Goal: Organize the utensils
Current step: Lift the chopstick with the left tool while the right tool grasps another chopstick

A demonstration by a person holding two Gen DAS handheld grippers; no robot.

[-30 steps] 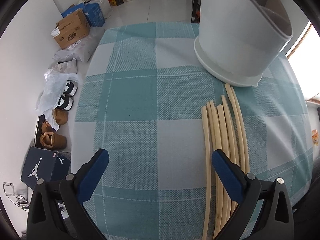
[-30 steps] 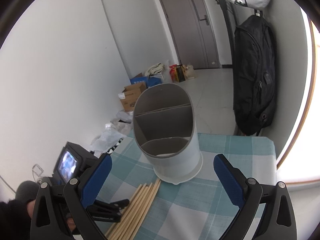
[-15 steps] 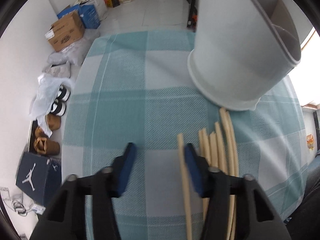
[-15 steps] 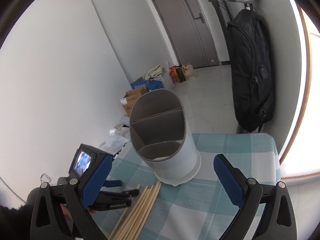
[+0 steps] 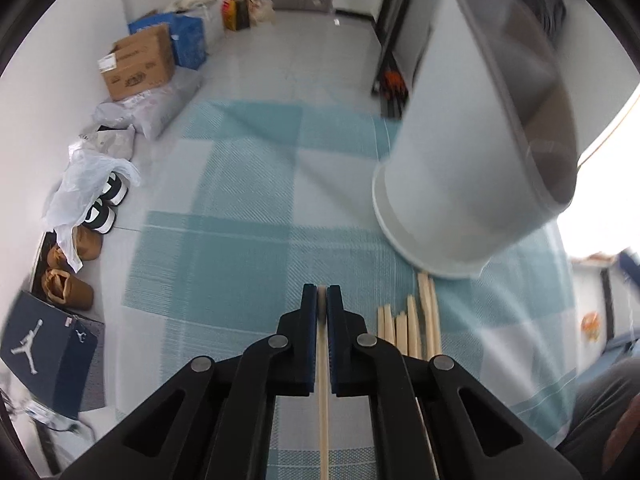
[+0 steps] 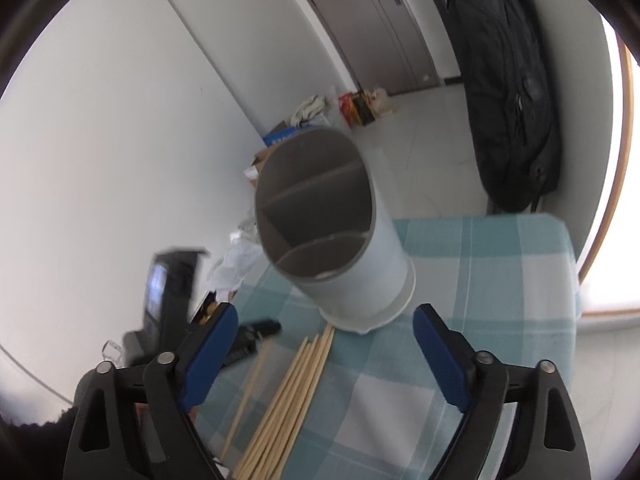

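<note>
Since 0.5 s ago my left gripper point(image 5: 322, 300) has gone from half-closed to clamped on 1 pale wooden chopstick point(image 5: 323, 400), which runs between its blue pads point(image 5: 308, 320) and sits apart from the rest. The remaining pale wooden chopsticks point(image 5: 412, 328) lie bundled on the teal-and-white checked tablecloth point(image 5: 240, 248), their tips just beside the base of the white cylindrical utensil holder with grey divided interior point(image 6: 340, 248). My right gripper point(image 6: 324, 344) hovers above the bundle, fingers wide apart, holding nothing.
</note>
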